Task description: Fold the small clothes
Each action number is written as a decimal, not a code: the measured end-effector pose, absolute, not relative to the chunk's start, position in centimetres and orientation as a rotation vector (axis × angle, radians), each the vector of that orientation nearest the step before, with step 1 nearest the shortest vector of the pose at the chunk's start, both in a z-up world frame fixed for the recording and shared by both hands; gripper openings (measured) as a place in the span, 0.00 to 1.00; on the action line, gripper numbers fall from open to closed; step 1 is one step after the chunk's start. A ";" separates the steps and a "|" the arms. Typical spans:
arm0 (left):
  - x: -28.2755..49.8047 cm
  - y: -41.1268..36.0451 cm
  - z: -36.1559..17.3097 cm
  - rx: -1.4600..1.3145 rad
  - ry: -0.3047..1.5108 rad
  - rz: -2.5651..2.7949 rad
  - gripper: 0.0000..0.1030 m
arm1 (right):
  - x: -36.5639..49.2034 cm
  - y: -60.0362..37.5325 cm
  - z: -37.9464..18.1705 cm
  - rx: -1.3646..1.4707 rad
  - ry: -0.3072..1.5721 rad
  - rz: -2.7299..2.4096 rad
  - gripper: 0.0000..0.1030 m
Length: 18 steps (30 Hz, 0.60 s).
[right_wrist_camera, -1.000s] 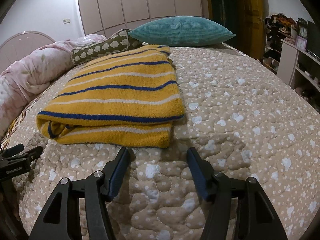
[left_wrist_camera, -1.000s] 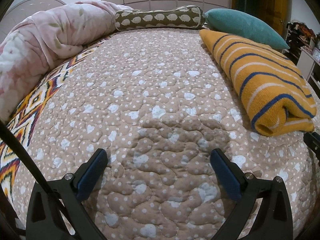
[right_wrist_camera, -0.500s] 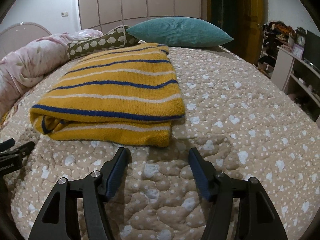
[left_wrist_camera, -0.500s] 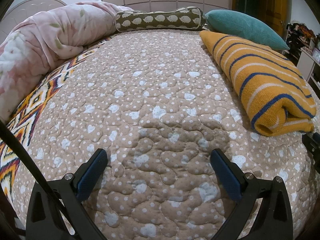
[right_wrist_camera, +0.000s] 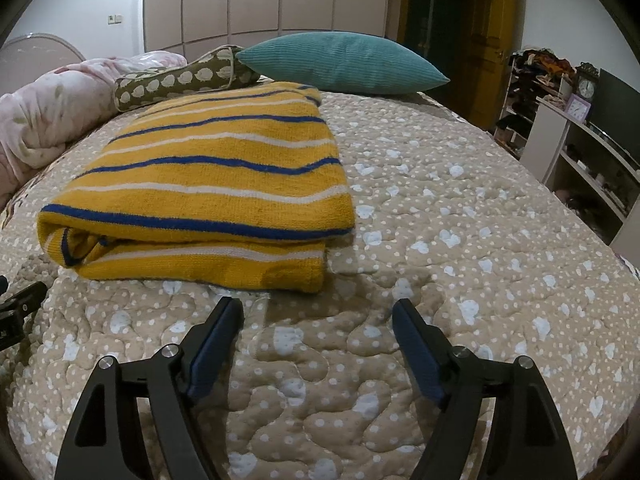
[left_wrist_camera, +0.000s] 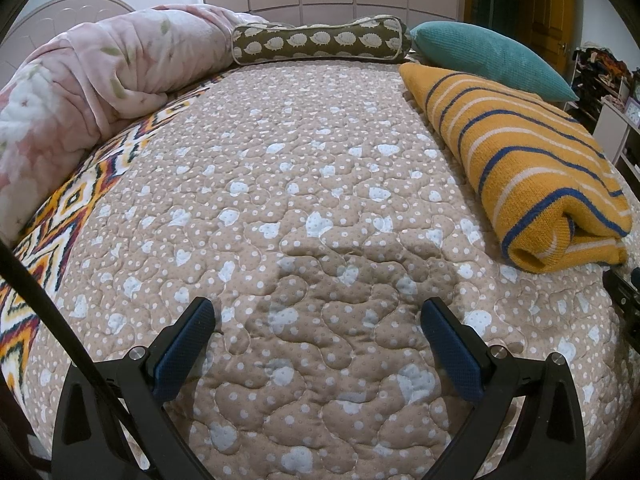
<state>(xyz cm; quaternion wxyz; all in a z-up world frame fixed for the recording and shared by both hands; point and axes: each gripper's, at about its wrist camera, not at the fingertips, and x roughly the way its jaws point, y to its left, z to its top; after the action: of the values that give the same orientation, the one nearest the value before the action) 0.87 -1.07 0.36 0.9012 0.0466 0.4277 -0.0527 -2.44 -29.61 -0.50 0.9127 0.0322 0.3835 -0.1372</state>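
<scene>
A folded yellow striped sweater (right_wrist_camera: 208, 196) lies on the bed (right_wrist_camera: 460, 240), near a teal pillow (right_wrist_camera: 344, 62) at the far end. The right hand-held gripper (right_wrist_camera: 318, 320) hovers just in front of it, jaws just widened, empty. The left hand-held gripper (left_wrist_camera: 318, 320) stands wide and empty over bare quilt.

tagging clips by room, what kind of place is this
Most likely a home bedroom. The work happens on a bed covered by a quilt, with a teal pillow and a bundled pink blanket at its far end, and tall wardrobe doors along the wall behind.
</scene>
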 end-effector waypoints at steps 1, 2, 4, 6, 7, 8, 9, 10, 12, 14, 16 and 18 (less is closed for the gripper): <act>0.9 -1.1 0.4 0.096 0.884 -0.109 1.00 | -2.4 -29.6 -0.5 0.063 0.790 -0.286 0.81; 0.9 -1.1 0.4 0.096 0.884 -0.109 1.00 | -2.5 -29.5 -0.5 0.062 0.790 -0.289 0.81; 0.8 -1.1 0.4 0.096 0.883 -0.108 1.00 | -2.5 -29.5 -0.5 0.060 0.791 -0.298 0.82; 0.8 -1.1 0.4 0.098 0.883 -0.107 1.00 | -2.5 -29.4 -0.5 0.059 0.792 -0.304 0.84; 0.8 -1.1 0.4 0.099 0.883 -0.105 1.00 | -2.4 -29.4 -0.5 0.058 0.794 -0.309 0.85; 0.8 -1.1 0.5 0.103 0.882 -0.102 1.00 | -2.4 -29.3 -0.5 0.056 0.794 -0.317 0.85; 0.8 -1.2 0.5 0.105 0.882 -0.099 1.00 | -2.5 -29.3 -0.5 0.055 0.793 -0.321 0.86; 0.8 -1.2 0.5 0.108 0.880 -0.096 1.00 | -2.5 -29.3 -0.5 0.055 0.792 -0.324 0.86; 0.8 -1.3 0.5 0.114 0.878 -0.087 1.00 | -2.5 -29.4 -0.5 0.060 0.791 -0.325 0.86; 0.8 -1.4 0.5 0.117 0.875 -0.080 1.00 | -2.6 -29.6 -0.5 0.067 0.791 -0.323 0.86; 0.7 -1.4 0.5 0.118 0.872 -0.075 1.00 | -2.7 -29.7 -0.5 0.071 0.791 -0.322 0.86; 0.7 -1.5 0.4 0.120 0.870 -0.069 1.00 | -2.7 -29.7 -0.5 0.070 0.791 -0.322 0.86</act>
<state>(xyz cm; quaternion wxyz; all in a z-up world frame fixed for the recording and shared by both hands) 0.69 -1.52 0.43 0.9045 0.0581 0.4212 -0.0335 -2.70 -29.68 -0.52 0.9096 0.0337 0.3834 -0.1562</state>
